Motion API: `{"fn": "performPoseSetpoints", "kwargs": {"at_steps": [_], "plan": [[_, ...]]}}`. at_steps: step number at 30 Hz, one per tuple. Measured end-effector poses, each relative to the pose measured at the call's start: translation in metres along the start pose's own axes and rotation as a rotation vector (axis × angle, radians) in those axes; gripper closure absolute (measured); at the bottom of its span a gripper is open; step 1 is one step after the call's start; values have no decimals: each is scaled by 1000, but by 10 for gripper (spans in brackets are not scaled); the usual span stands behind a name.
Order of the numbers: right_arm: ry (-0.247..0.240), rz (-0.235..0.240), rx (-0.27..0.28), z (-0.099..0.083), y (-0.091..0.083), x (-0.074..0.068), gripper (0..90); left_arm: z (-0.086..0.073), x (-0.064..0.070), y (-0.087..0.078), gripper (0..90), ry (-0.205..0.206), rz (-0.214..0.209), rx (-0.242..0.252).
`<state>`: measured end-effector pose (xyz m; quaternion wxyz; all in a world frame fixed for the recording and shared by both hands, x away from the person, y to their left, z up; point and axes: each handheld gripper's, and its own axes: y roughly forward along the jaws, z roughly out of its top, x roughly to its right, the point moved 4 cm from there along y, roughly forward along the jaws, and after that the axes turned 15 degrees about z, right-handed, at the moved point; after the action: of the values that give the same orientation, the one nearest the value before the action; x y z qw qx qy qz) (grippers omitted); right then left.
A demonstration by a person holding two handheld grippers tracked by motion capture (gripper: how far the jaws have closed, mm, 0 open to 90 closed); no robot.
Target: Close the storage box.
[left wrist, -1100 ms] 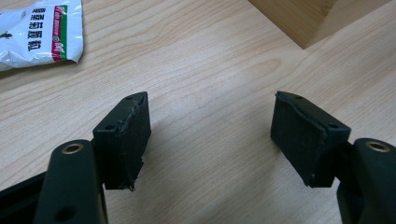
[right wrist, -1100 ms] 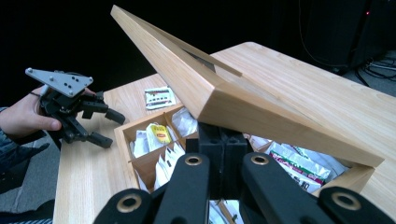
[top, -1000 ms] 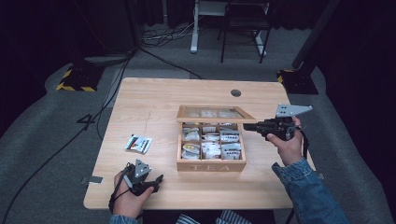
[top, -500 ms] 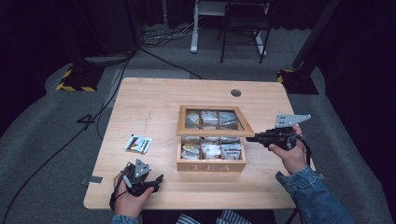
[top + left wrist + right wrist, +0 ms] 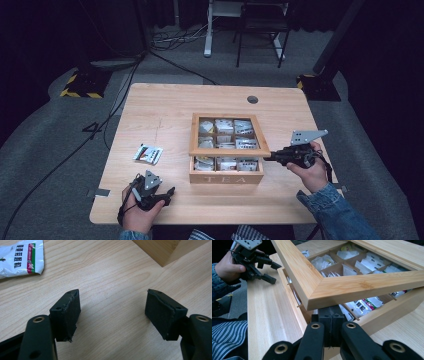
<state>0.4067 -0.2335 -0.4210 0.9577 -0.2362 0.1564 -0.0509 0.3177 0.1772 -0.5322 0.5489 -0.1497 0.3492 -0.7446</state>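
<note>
Currently: Tea Box Lid Raised by Right Gripper

Lettering on the front wall of the wooden tea box (image 5: 226, 178) reads "TEA". The box stands right of centre on the worktop (image 5: 170, 110), nearer the front edge than the back. Its framed lid (image 5: 228, 135) is hinged at the rear and tilted part-way up; packets in the compartments show through the pane and in the gap under the frame.

The right gripper (image 5: 267, 157) meets the lid's front right corner. In the right gripper view its jaws are closed together with no gap, their tips tucked beneath the underside of that corner (image 5: 317, 298), bearing the frame from below rather than pinching it. Below them a sachet (image 5: 364, 305) in the front compartment carries green and pink print; the characters are too small to read.

The left gripper (image 5: 167, 194) rests near the front left corner of the worktop, jaws spread wide with only bare wood between them. In the left gripper view a loose white sachet (image 5: 18, 258) lies ahead with a green and pink band and dark characters, not legible. In the high view that sachet (image 5: 148, 153) lies left of the box, well apart from it.

Open wood runs along the left side and the back edge, where a round cable hole (image 5: 252, 99) sits near the back right corner.
</note>
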Motion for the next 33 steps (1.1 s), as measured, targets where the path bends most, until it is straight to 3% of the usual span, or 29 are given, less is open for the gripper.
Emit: {"fn": "performPoseSetpoints", "kwargs": {"at_steps": [12, 33], "plan": [[0, 15, -30, 2, 5, -8, 900, 0, 0, 0, 293, -1, 0, -1], [52, 10, -117, -17, 4, -18, 900, 0, 0, 0, 293, 2, 0, -1]]}}
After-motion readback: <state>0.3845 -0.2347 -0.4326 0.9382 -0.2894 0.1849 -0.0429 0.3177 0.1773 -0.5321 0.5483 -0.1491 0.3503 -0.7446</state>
